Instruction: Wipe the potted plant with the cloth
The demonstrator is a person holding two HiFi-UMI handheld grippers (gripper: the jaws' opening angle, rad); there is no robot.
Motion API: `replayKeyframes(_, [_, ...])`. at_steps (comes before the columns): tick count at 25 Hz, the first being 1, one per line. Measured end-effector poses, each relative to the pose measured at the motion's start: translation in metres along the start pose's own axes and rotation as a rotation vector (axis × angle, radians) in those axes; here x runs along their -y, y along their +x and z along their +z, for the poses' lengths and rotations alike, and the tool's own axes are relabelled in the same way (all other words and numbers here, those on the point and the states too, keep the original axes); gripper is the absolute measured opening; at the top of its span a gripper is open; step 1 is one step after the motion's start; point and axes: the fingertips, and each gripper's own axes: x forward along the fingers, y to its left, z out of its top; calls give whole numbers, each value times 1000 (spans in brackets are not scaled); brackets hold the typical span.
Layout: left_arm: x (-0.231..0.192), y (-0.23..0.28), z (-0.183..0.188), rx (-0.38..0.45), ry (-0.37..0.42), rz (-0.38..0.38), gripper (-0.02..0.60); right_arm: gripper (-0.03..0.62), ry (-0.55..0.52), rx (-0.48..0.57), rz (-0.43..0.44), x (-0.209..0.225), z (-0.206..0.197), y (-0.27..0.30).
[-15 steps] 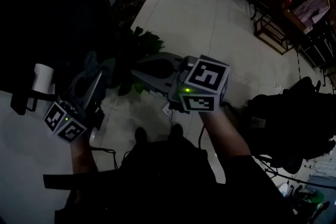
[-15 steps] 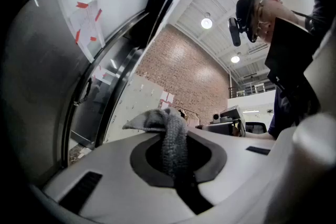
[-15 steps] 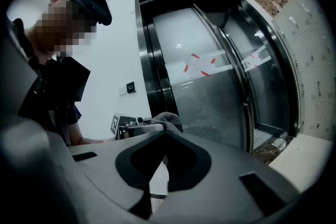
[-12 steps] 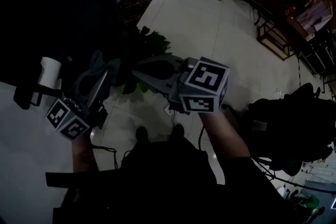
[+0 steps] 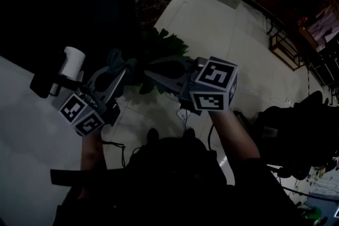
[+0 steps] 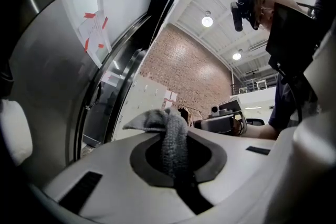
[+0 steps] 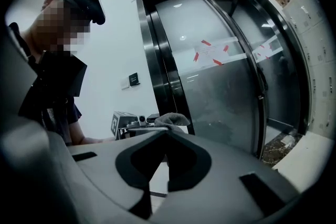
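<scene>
**Cloth clamped in left gripper, next to plant**

The pale tiled floor (image 5: 222, 39) fills the upper right of the head view; a curved steel and glass door (image 7: 226, 86) stands beyond both grippers in their own views; the plant (image 5: 165, 46), a dark cluster of green leaves, stands at the edge of a dark zone, and its pot cannot be made out; the left gripper (image 5: 125, 65) and the right gripper (image 5: 148, 67) are held side by side above the floor, with their tips near each other and pointing toward the leaves; the left gripper's jaws are pressed together on the cloth (image 6: 169, 136), a grey fold that stands up through the jaw opening and bunches over the tip; the right gripper's jaws meet tip to tip with nothing between them; in the head view the cloth sits just beside the lower leaves; contact between cloth and leaf cannot be confirmed.
</scene>
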Motion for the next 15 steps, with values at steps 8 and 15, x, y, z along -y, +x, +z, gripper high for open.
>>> replayKeyframes(8, [0, -18, -8, -23, 4, 9, 14, 2, 43, 0, 22, -14, -1, 14])
replayKeyframes(15, [3, -35, -21, -39, -92, 26, 14, 2, 73, -6, 18, -31, -4, 16])
